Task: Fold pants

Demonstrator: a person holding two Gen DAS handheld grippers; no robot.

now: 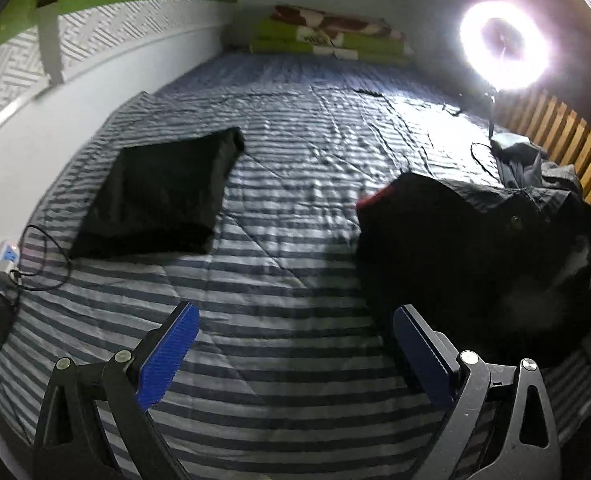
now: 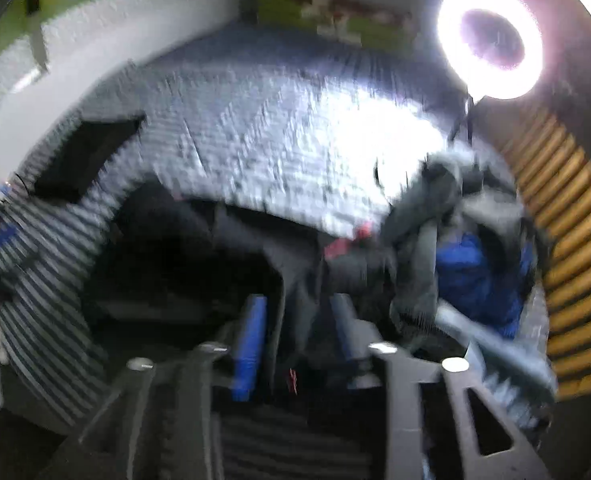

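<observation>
- Over the near half of the striped bedspread (image 1: 295, 380): left gripper (image 1: 295, 310), jaws spread wide, blue pads (image 1: 167, 356) bare, nothing between them, only bedding beneath.
- Just right of that gripper: black pants (image 1: 475, 248), unfolded, lying in a loose dark heap on the bed, with a strip of red trim (image 1: 375, 196) showing at the upper left edge.
- Above the same heap, seen from the right wrist through heavy blur: right gripper (image 2: 297, 320), pointed steeply down, jaws standing apart with a fold of the dark cloth between them; no visible clamp on it, though contact too smeared to judge firmly.
- Well apart, toward the left wall: folded black garment (image 1: 155, 196), a flat rectangle on the stripes.
- Beside the pants, at the bed's right edge: grey clothes (image 1: 523, 160) in a rumpled pile, a blue garment (image 2: 475, 280) among them.
- At the far right: lit ring light (image 1: 503, 46), glaring over the bedding, next to wooden slats (image 1: 567, 136).
- At the head of the bed: folded green and red blanket (image 1: 327, 36).
- Along the left edge: power strip (image 1: 7, 260) with a black cable (image 1: 51, 256) looped beside it.
</observation>
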